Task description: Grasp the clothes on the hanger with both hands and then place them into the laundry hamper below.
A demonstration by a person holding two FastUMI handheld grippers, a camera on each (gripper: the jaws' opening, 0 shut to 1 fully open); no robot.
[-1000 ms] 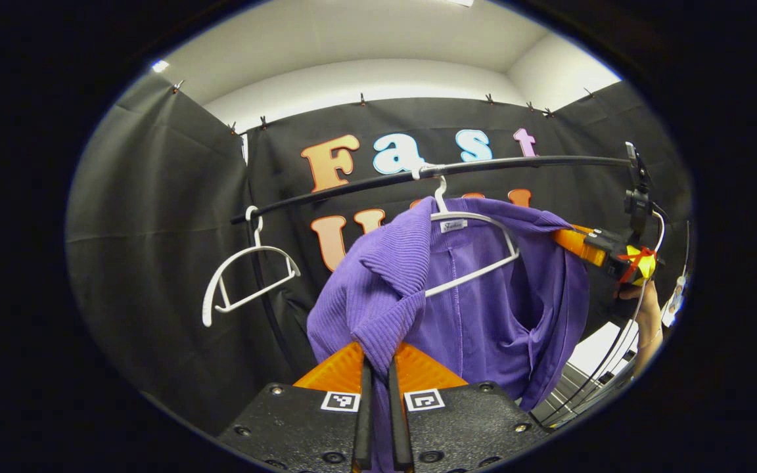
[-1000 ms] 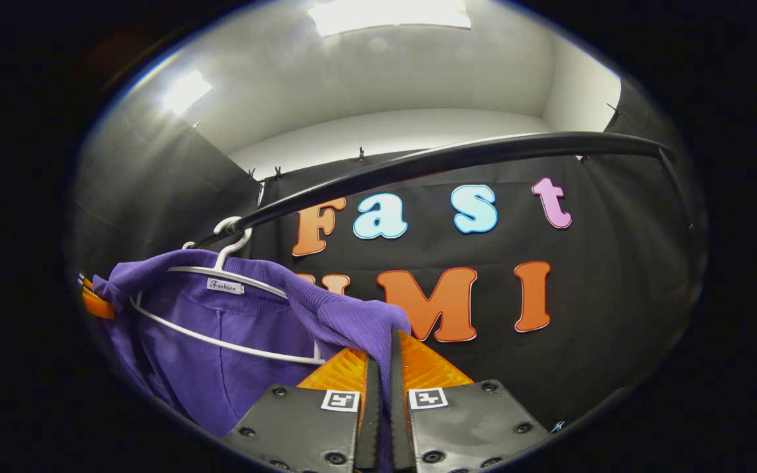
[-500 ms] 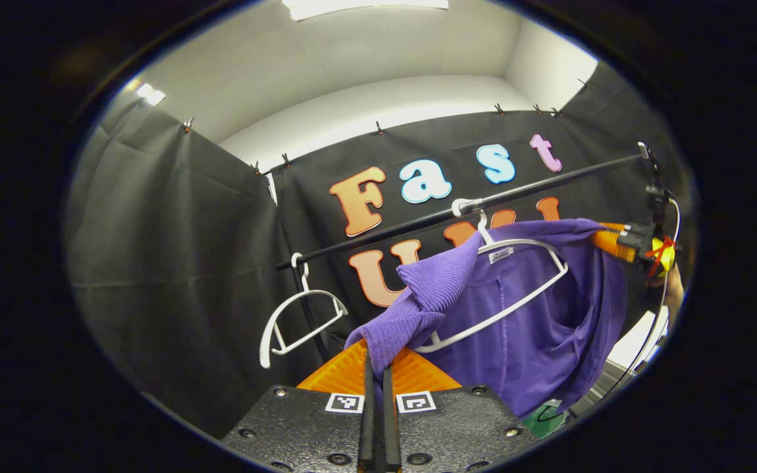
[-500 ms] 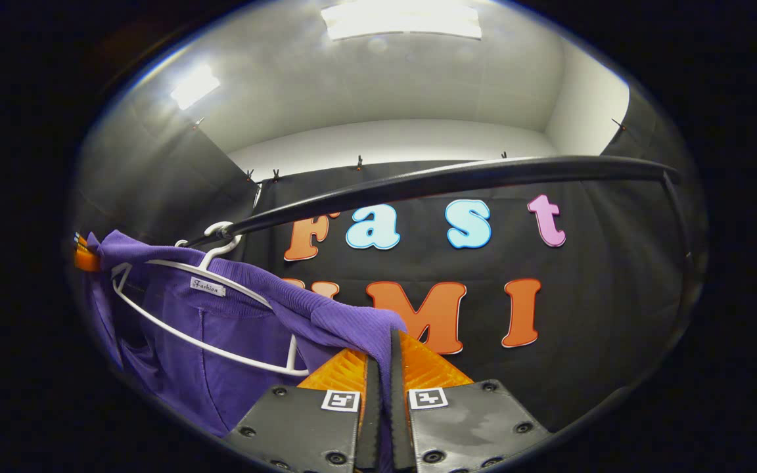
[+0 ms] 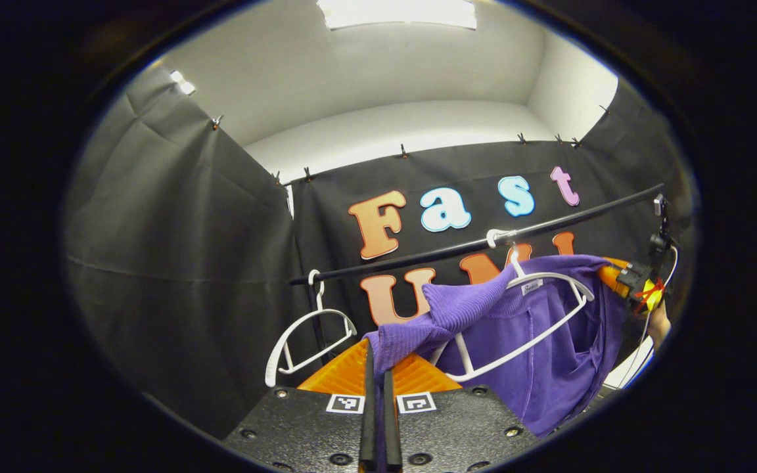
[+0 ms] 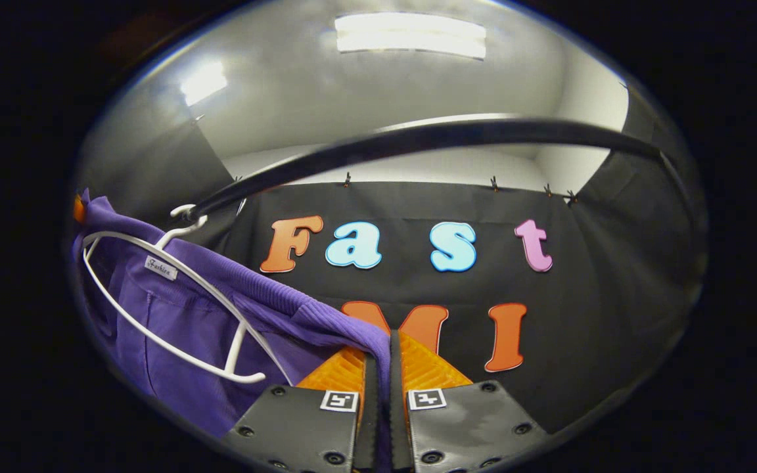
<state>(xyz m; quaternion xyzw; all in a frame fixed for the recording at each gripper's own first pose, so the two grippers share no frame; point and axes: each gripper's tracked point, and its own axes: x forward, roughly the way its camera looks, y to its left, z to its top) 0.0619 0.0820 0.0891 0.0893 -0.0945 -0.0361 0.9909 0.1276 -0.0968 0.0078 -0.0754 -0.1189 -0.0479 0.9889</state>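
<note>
Black cloth walls stand well behind the rail [image 5: 457,248]. Both claws, left [image 5: 376,368] and right [image 6: 378,358], pinch the ribbed purple garment [image 5: 536,355], stretched across its white hanger [image 5: 523,341].

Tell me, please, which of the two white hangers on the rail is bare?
The bare hanger is the one farther left along the rail in the left gripper view, hanging empty. The other hanger still carries the purple garment, pinched by both grippers.
</note>
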